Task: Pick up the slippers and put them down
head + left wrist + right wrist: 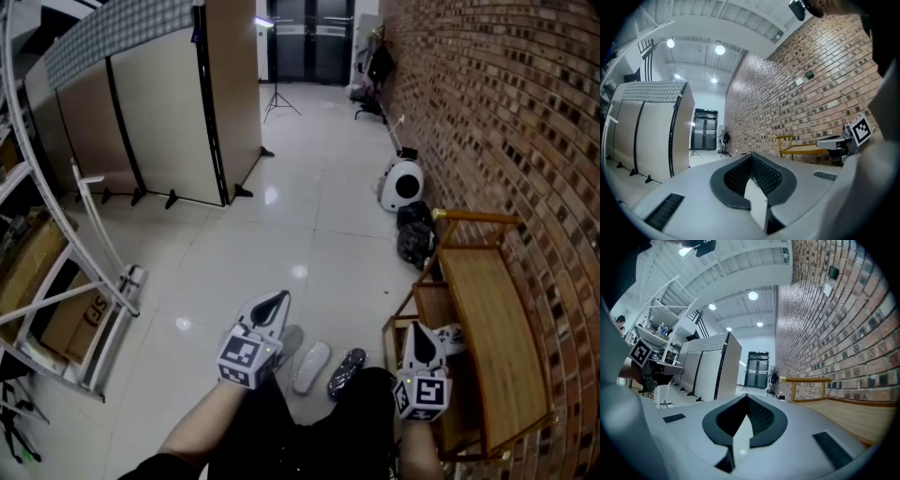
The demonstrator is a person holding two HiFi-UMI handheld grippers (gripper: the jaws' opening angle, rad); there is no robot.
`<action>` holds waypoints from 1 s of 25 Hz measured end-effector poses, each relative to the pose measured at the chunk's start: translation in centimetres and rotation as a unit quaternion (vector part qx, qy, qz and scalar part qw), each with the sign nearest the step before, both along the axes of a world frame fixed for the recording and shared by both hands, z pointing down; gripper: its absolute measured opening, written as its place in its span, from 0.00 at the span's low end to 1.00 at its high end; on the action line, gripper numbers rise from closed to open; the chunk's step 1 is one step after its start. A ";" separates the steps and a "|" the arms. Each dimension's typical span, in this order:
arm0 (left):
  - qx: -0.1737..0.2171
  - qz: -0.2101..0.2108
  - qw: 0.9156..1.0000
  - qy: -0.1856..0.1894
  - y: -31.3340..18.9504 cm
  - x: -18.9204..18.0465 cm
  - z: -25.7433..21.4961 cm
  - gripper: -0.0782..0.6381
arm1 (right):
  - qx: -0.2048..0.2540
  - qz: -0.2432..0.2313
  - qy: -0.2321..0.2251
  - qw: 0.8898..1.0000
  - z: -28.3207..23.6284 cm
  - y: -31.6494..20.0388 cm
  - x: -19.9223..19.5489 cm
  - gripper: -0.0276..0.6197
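Your left tool [278,301] is closed with nothing in it, jaws pressed together in the left gripper view [751,157], pointing level out over the floor [281,234]. Your right tool [419,331] is the same, closed and empty [747,400], held just beside the near end of the low wooden worktop [492,328] along the brick wall [525,112]. The slippers lie on the floor between the two tools: a pale slipper [311,367] and a dark slipper [346,372], side by side, near but not touching. Neither tool touches them. Your dark clothing [300,436] hides their near ends. A small white item [454,337] sits in the worktop's frame by the right tool; can't tell what it is. Further along the wall are a black bag [415,234] and a round white device [401,185]. To the left stand a tilted metal rack [56,281] and beige folding screens [169,112], with a tripod [277,98] and dark doors [309,37] far down the hall.
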State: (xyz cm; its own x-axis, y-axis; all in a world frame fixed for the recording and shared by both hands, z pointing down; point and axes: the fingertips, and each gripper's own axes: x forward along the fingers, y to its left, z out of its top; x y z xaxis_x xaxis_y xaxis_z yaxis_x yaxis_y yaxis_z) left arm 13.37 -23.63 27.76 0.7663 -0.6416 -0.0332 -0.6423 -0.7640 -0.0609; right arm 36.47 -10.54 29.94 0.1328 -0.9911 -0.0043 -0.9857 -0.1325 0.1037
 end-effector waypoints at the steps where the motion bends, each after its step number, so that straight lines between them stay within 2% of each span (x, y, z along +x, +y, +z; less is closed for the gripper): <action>1: -0.001 0.001 1.000 -0.001 -0.1 0.3 0.2 0.11 | -0.001 0.003 0.000 1.000 0.3 0.0 0.3 0.05; 7: 0.013 0.025 1.000 -0.002 -1.1 1.7 1.3 0.11 | -0.016 0.019 -0.009 1.000 2.5 0.1 1.4 0.05; 11: 0.008 0.041 0.999 0.005 -1.2 3.3 1.7 0.11 | -0.020 0.022 -0.005 1.000 2.8 0.1 1.9 0.05; 17: 0.009 0.092 0.996 0.010 -0.2 6.5 2.8 0.11 | -0.026 0.044 -0.004 0.999 3.4 1.9 3.4 0.05; 25: -0.010 0.147 0.989 0.023 0.9 11.8 2.8 0.11 | -0.024 0.088 -0.005 0.996 2.8 5.2 5.2 0.05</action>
State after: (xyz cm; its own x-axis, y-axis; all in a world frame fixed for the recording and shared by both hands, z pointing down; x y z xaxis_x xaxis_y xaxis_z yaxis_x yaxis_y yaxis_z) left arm 25.20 -22.74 30.53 0.9179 -0.3919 -0.0619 -0.3937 -0.9190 -0.0205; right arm 41.67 -5.38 32.75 0.3046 -0.9514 0.0455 -0.9486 -0.2987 0.1045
